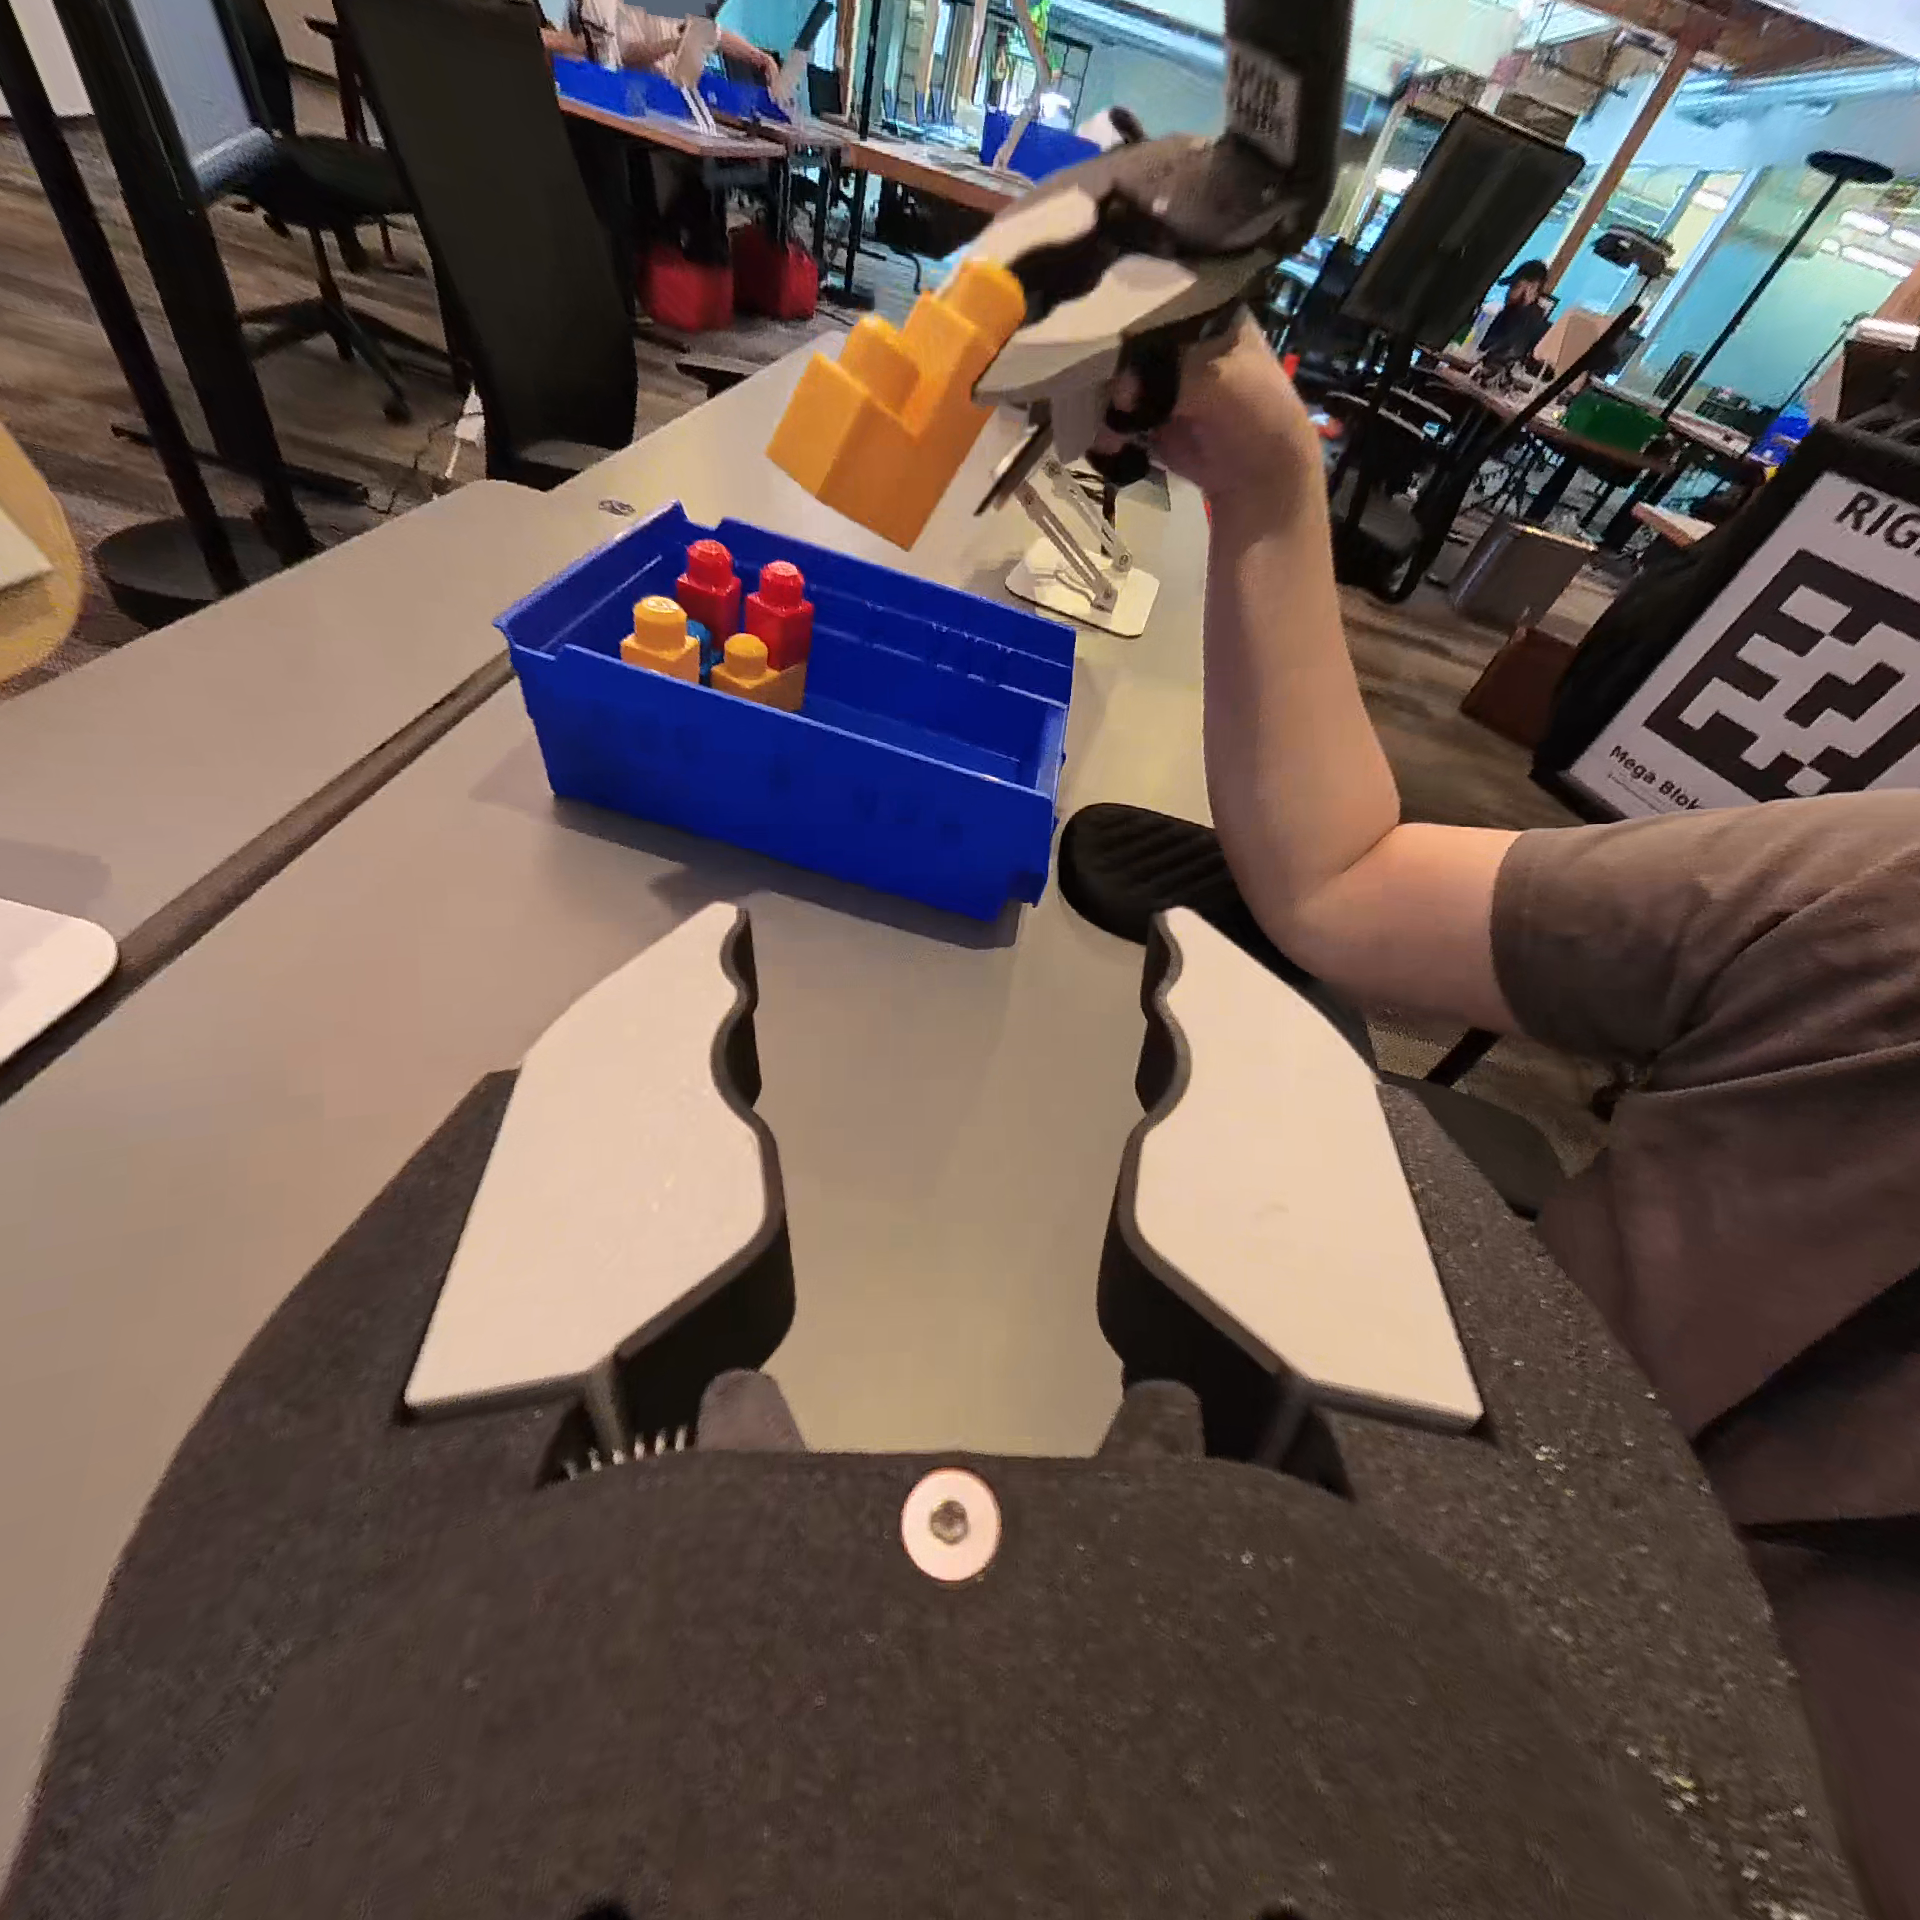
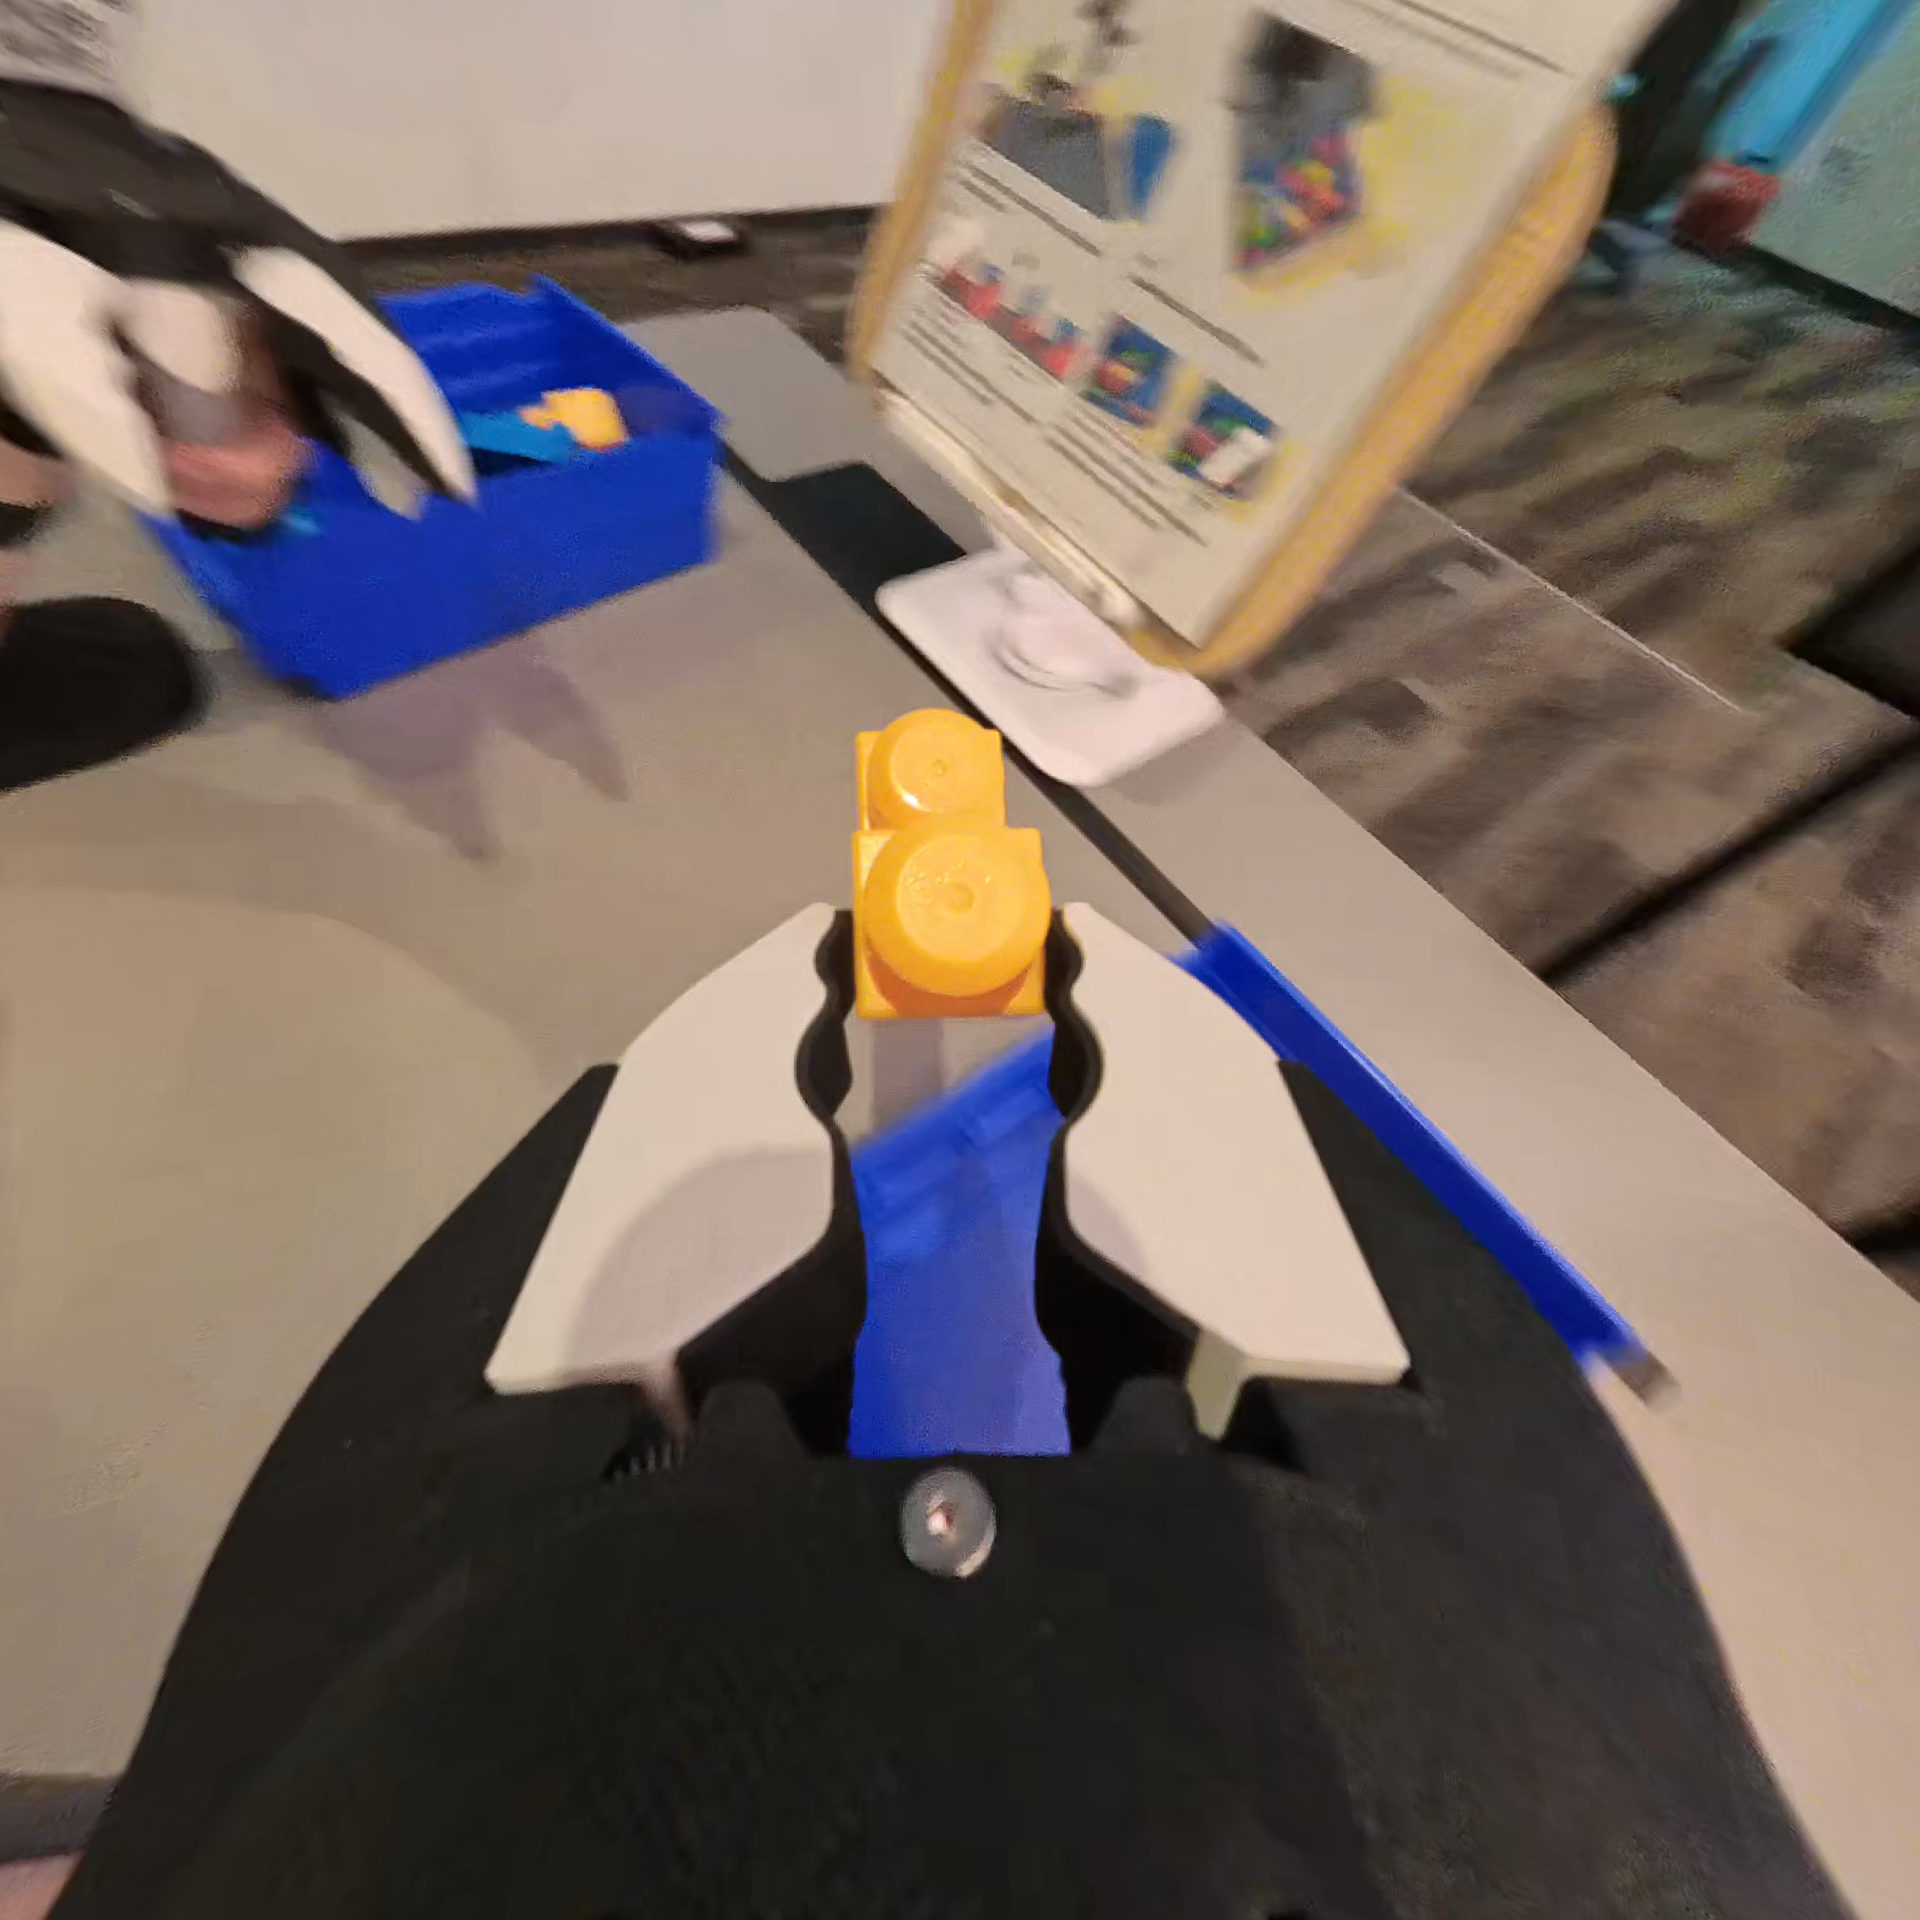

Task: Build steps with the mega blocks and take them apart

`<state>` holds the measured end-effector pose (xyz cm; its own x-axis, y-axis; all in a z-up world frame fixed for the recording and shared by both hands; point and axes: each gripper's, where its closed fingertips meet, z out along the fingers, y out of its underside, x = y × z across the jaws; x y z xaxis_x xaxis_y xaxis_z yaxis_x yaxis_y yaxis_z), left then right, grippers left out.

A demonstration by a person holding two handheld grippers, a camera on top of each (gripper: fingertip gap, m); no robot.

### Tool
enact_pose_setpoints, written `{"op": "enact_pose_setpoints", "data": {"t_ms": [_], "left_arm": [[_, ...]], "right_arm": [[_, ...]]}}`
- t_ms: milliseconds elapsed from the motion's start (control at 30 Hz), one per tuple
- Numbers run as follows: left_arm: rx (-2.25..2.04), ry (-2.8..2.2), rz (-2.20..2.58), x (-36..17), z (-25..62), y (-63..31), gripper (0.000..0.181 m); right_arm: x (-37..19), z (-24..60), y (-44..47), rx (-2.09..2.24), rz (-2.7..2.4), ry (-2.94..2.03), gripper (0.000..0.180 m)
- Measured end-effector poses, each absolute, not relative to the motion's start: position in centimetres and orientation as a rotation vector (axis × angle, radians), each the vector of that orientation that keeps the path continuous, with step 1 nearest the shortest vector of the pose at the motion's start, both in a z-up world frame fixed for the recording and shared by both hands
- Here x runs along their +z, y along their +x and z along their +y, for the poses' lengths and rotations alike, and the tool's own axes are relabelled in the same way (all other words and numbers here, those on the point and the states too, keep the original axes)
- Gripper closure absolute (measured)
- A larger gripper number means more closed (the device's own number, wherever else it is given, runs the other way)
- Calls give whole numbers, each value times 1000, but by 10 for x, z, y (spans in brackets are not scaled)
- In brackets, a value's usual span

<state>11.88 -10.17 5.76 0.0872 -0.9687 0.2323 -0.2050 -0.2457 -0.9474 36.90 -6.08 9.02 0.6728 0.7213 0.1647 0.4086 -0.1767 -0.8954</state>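
Observation:
My right gripper [image 2: 948, 920] is shut on an orange stepped block stack [image 2: 940, 883], gripping its top block by the sides. In the left wrist view the right gripper [image 1: 1003, 322] holds this tilted stack [image 1: 883, 416] in the air above a blue bin [image 1: 914, 821]. Red blocks [image 1: 743, 603] and yellow blocks [image 1: 665, 634] stand upright in the bin. My left gripper [image 1: 945, 925] is open and empty, low over the grey table [image 1: 260, 1039] just in front of the bin. It also shows blurred at the upper left of the right wrist view [image 2: 312, 416].
A blue bin edge [image 2: 1403, 1153] lies under my right gripper, and another blue bin [image 2: 520, 561] holding yellow pieces sits farther off. An instruction sheet on a white stand [image 2: 1049, 675] is at the table's far edge. A person's arm [image 1: 1288, 665] and a black pad [image 1: 1143, 862] are on the right. The grippers' ends are close to 25 cm from one another.

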Motion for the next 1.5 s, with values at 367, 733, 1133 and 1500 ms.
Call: {"op": "enact_pose_setpoints", "data": {"t_ms": [367,733,1133,1500], "left_arm": [[-1220,-1621,1245,45,-105,124,109],[-1251,-1627,1282,46,-111,120,111],[-1258,-1565,1198,79,-107,89,111],[-188,-1956,833,60,-25,-113,116]], "right_arm": [[-79,9,421,321,-1087,-2152,143],[-89,23,423,28,-1244,-2056,140],[-114,26,437,-35,-1207,-2233,145],[-64,25,434,-79,-1104,-2116,144]]}}
